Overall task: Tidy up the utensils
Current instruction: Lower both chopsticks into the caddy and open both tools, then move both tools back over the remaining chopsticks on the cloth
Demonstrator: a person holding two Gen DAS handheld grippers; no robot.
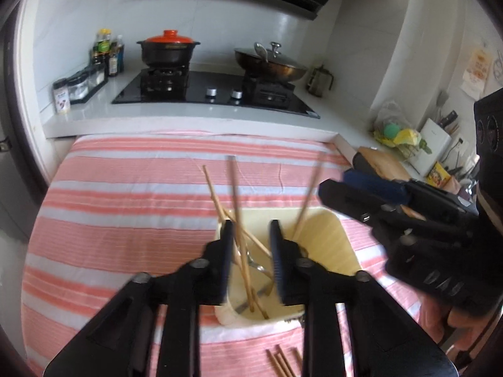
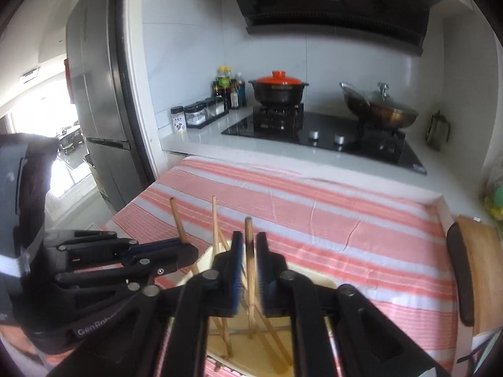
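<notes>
**Over the cream holder, both grippers: chopsticks standing, jaws parted**

On the striped cloth (image 1: 125, 188) in front of the stove counter, the cream utensil holder (image 1: 327, 242) is sitting directly under my two grippers, and I am looking down into it from both wrists.

Item, left gripper (image 1: 251, 238): I am holding it above the holder's left half with the jaws apart. A bundle of chopsticks (image 1: 234, 188) is leaning up past the inner face of the left finger; the pads are not pressing on any of them, as far as I can judge through the blur.

Item, right gripper (image 2: 249, 251): I am holding it over the same holder from the right side, jaws a narrow gap apart. One chopstick (image 2: 250, 238) is rising between the pads, long axis nearly upright and running along the fingers' line, foot down in the holder. It looks loose in the gap rather than pinched.

Item, single chopstick (image 1: 309, 188): it is leaning toward the right gripper's side, nearer my right hand.

Item, loose chopsticks (image 1: 281, 363): they are lying flat on the cloth just on my side of the holder, below the left gripper, long axes pointing roughly away from me. In my judgement these are what is left to gather, and my left hand is the nearer.
</notes>
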